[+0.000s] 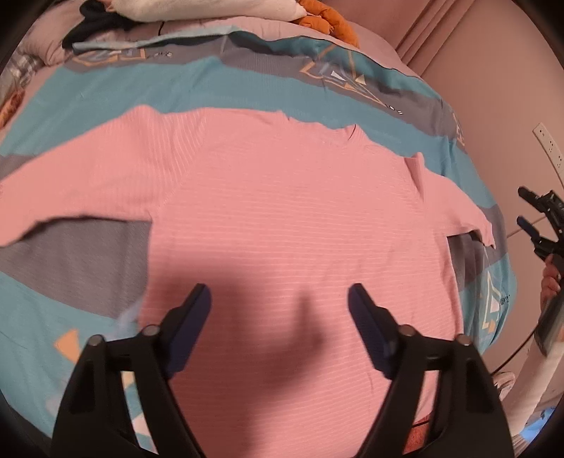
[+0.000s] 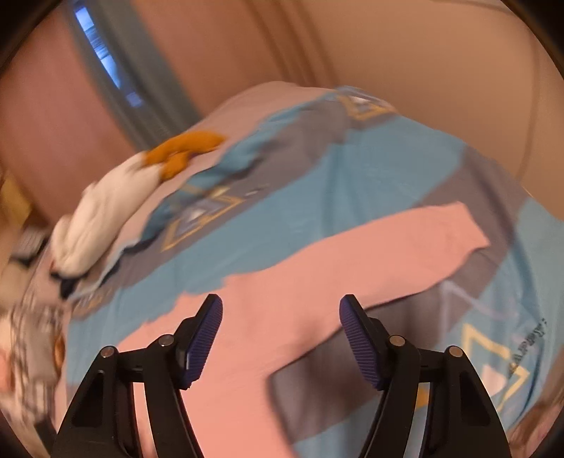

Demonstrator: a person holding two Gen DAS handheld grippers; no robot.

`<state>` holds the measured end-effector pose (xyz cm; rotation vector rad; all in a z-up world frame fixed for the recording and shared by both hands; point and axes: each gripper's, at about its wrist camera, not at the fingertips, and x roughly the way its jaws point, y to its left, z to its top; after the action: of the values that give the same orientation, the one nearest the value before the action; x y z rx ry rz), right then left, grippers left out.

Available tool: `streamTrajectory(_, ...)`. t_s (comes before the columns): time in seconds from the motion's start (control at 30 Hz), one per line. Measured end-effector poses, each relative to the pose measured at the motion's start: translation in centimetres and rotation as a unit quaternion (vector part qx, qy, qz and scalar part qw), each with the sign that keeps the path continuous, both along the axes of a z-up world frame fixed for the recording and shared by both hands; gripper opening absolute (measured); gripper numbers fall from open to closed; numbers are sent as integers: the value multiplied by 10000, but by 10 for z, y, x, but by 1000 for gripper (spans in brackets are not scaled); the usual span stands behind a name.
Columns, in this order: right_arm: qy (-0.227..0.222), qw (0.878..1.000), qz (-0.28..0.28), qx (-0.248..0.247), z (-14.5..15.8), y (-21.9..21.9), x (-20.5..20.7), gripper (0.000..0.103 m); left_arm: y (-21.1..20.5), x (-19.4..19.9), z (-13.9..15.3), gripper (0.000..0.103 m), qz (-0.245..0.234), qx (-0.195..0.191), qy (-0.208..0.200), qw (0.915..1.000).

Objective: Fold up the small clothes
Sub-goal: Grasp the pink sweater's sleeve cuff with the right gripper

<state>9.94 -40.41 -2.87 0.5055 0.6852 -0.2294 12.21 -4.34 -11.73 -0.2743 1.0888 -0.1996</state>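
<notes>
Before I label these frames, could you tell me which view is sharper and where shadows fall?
Left wrist view: mostly sharp, with a dark shadow on the pink sweater between the open left tool. Right wrist view: motion-blurred, especially the white clothes; right tool open.

Bed [image 1: 246, 75] under a teal-and-grey patterned cover, gold triangle prints scattered across it. Spread flat mid-bed, a pink ribbed sweater [image 1: 282, 197], both sleeves out toward the side edges, the hem at the near edge. Up at the far edge, heaped together: white clothes [image 2: 102, 222], an orange garment [image 2: 183, 148] beside them, something dark [image 1: 95, 21] tucked against the white pile.
</notes>
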Motion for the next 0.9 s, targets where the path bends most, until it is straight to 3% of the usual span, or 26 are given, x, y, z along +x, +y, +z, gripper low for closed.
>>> streamTrajectory(0.23,695,9896,-1220,305,-47,-78,9,67,-1,3,-32,71,-5,57,381,9993)
streamTrajectory(0.53,881,9734,-1875,982,-91,-123,23,59,0,7,-50,73,13,28,486,9988)
streamTrajectory(0.63,736,9739,-2008,758,-89,-133,24,43,-2,8,-51,74,-29,77,452,9989)
streamTrajectory(0.67,717,9738,-2029,739,-89,-137,26,31,-3,9,-51,74,-57,107,440,9990)
streamTrajectory(0.7,766,9735,-2021,747,-92,-143,29,13,-4,9,-51,74,-68,117,429,9990)
streamTrajectory(0.73,794,9726,-2040,785,-93,-146,28,6,-3,10,-52,75,-65,113,425,9990)
streamTrajectory(0.8,514,9740,-2019,889,-86,-151,14,6,-2,10,-53,75,-40,74,424,9991)
streamTrajectory(0.9,331,9746,-2160,486,-66,-153,-2,6,0,11,-53,75,6,-14,455,9990)
